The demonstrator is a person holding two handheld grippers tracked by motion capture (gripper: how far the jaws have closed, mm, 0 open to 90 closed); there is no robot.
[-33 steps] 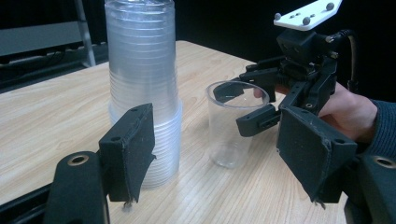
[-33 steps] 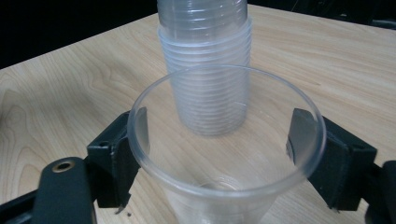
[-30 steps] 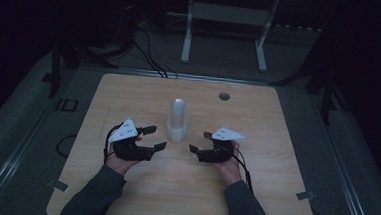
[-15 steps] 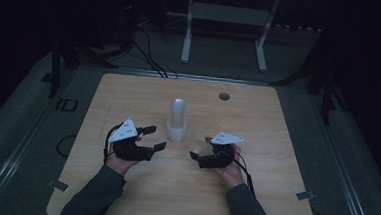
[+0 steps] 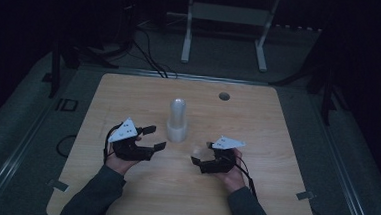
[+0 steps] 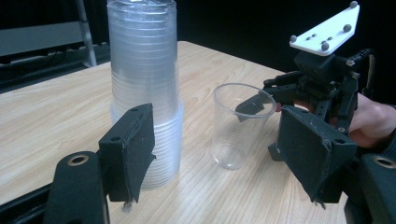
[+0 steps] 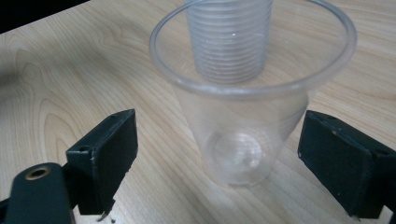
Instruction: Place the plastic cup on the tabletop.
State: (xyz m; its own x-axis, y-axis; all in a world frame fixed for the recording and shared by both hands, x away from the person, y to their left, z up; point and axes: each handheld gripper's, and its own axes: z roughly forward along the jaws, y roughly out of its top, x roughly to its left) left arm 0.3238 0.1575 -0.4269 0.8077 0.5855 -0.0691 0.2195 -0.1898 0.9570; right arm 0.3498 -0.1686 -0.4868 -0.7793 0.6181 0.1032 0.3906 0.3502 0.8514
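Single clear plastic cup (image 7: 243, 116) stands upright on the light wooden table (image 5: 129, 93), just in front of the right gripper (image 5: 201, 154), beside the tall stack of clear plastic cups (image 5: 177, 119).

The right gripper's jaws have just been opening and stand wide on either side of the cup, its pads apart from the cup wall, so the cup is released. The right gripper view shows this gap plainly and the ribbed stack behind the cup; in the high view the cup is a faint blur. The left gripper (image 5: 152, 137) is spread and holds nothing, near the stack's left side. The left gripper view shows stack (image 6: 144, 88) and cup (image 6: 238, 126) apart, with the right gripper (image 6: 261, 105) behind the cup.
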